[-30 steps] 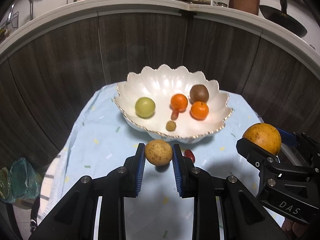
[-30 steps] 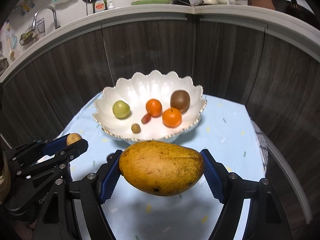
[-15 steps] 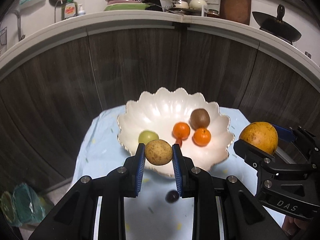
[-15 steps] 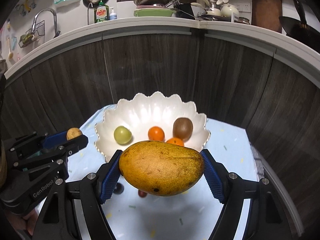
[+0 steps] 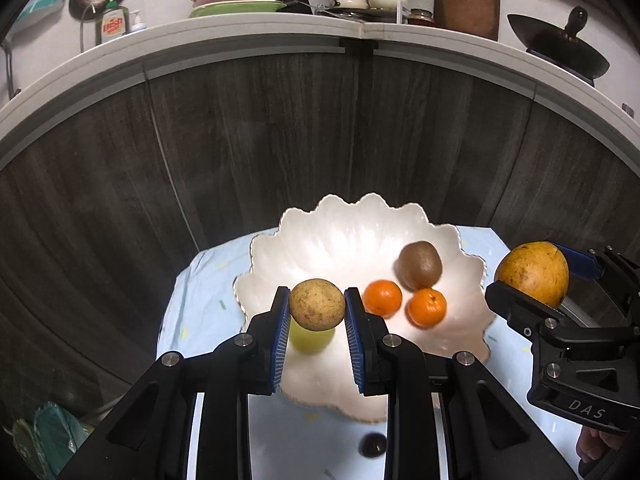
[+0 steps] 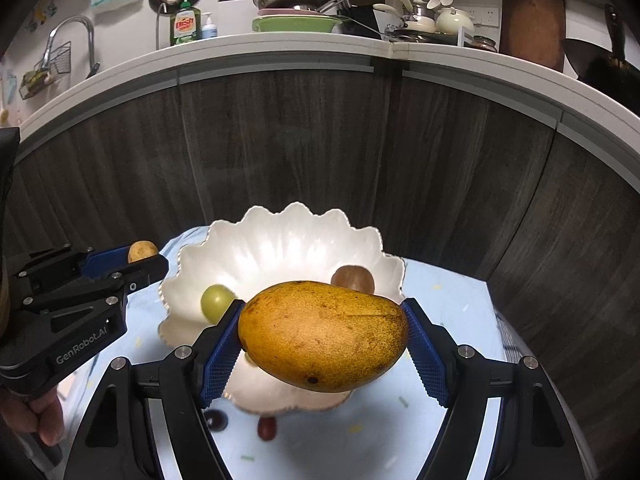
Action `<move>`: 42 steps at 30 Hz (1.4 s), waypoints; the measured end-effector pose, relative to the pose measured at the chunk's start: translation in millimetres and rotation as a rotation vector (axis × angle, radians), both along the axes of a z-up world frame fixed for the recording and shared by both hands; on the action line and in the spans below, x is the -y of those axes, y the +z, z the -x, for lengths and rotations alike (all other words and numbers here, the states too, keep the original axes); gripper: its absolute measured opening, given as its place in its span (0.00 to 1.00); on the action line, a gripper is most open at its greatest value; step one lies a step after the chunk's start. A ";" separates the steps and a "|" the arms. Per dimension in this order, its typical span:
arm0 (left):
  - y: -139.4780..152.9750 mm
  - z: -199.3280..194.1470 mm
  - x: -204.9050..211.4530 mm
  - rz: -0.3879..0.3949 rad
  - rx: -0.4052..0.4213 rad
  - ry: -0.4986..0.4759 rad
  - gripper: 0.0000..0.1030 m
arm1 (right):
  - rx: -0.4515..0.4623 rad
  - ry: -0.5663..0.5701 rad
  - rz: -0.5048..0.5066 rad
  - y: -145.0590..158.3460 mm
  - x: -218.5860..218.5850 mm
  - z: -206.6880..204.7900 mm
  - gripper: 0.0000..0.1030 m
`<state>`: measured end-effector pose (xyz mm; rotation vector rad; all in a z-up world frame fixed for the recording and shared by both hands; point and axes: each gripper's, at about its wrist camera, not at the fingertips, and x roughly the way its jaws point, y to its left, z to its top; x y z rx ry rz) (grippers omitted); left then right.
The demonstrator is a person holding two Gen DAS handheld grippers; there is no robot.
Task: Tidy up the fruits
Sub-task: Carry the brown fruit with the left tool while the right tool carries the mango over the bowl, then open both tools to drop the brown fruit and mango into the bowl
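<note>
Mango (image 6: 324, 336) pinched in right gripper (image 6: 324, 344), small brown fruit (image 5: 317, 304) in left gripper (image 5: 316, 312); dropping both together over bowl (image 5: 360, 232) could knock oranges (image 5: 404, 303) out.

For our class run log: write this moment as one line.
left gripper: shut on round brown fruit | right gripper: shut on mango | both above bowl

The bowl (image 5: 460, 240) stands on the cloth (image 5: 200, 300); in it, two tangerines (image 5: 383, 297) lie before the kiwi (image 5: 419, 265).
</note>
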<state>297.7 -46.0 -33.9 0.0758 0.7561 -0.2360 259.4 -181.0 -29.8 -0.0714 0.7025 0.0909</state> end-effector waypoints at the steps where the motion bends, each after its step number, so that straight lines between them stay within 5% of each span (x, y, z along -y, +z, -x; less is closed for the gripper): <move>1: -0.9 -5.3 -0.4 0.002 -0.003 -0.002 0.26 | -0.003 -0.003 0.002 -1.1 0.0 -6.2 0.75; 14: -18.0 -70.8 -6.8 0.012 -0.052 -0.017 0.26 | -0.049 -0.019 -0.036 -10.5 5.5 -80.2 0.75; 31: -45.4 -100.0 -6.3 0.012 -0.129 -0.016 0.27 | -0.143 -0.035 -0.080 -37.1 4.7 -138.9 0.75; 35: -46.6 -99.7 -7.6 0.009 -0.126 -0.014 0.47 | -0.156 -0.027 -0.087 -40.0 3.3 -143.0 0.75; 42: -45.6 -97.5 -12.3 -0.006 -0.113 0.009 0.68 | -0.188 -0.056 -0.118 -47.0 10.9 -147.2 0.79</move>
